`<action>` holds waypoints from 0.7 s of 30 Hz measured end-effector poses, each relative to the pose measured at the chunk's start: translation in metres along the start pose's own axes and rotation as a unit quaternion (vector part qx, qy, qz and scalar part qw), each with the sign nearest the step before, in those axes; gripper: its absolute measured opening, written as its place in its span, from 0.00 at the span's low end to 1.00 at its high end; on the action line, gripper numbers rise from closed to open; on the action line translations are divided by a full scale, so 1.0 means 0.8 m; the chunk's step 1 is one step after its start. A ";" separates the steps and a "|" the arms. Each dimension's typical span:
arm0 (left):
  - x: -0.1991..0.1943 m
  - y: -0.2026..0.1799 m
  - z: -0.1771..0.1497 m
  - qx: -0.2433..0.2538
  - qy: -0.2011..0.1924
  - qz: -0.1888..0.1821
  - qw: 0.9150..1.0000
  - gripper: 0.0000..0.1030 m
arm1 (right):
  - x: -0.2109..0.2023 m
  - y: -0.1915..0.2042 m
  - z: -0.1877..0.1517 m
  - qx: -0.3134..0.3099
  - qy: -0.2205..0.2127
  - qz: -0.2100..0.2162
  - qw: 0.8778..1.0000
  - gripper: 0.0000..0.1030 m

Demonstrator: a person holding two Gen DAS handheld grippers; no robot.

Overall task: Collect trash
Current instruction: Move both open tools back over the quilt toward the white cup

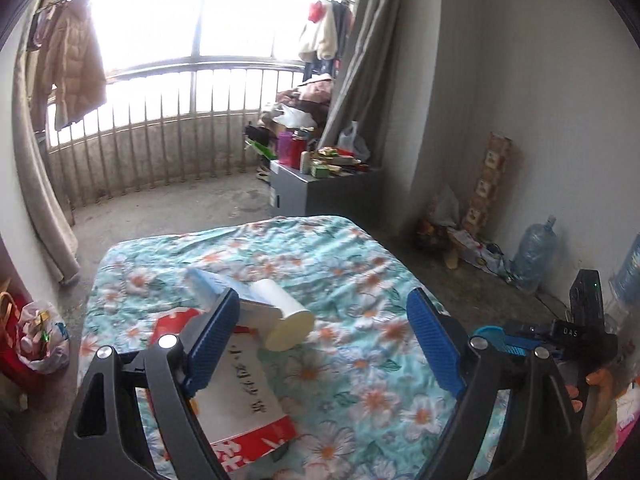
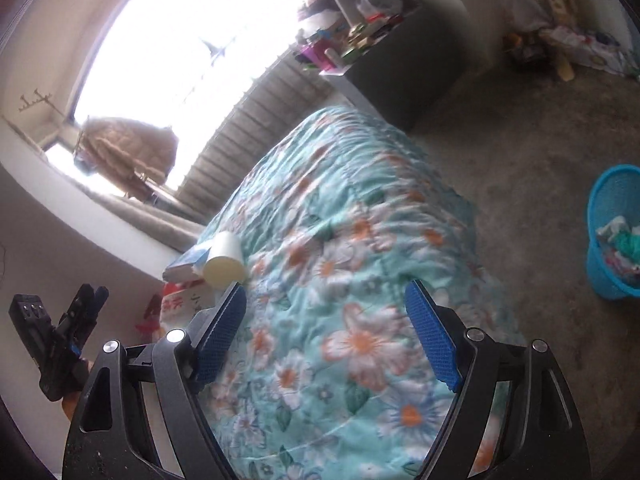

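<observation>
Left wrist view shows the left claw (image 1: 324, 340) gaping empty, the cream paper cup (image 1: 286, 318) lying between its fingers atop a red-and-white flat carton (image 1: 240, 396); a careless pinch could roll it away.

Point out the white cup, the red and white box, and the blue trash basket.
white cup (image 1: 289, 322): left wrist view, its side near the open rim.
red and white box (image 1: 240, 392): left wrist view, white printed face.
blue trash basket (image 2: 608, 196): right wrist view, mesh wall.
</observation>
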State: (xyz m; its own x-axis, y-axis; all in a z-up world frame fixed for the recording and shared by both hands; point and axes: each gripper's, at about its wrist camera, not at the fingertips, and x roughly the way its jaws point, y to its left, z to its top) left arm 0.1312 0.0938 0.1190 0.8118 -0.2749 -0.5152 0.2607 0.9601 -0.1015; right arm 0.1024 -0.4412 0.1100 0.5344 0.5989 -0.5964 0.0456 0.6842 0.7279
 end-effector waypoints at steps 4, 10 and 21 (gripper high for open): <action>-0.014 0.047 -0.002 -0.037 -0.008 0.017 0.999 0.81 | 0.033 0.037 -0.001 -0.017 0.031 0.022 0.999 0.76; 0.000 0.064 -0.004 -0.044 0.004 0.017 0.999 0.81 | 0.077 0.078 -0.002 -0.026 0.080 0.065 0.994 0.76; 0.097 0.128 0.038 -0.128 0.123 -0.068 0.982 0.81 | 0.167 0.118 0.012 -0.032 0.143 0.085 0.986 0.61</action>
State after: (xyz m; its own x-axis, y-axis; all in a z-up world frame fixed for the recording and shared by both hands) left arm 0.2365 0.1689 0.0946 0.6198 -0.4102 -0.6690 0.1923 0.9059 -0.3773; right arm 0.1866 -0.3004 0.1024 0.2695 0.7940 -0.5448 -0.0833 0.5829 0.8083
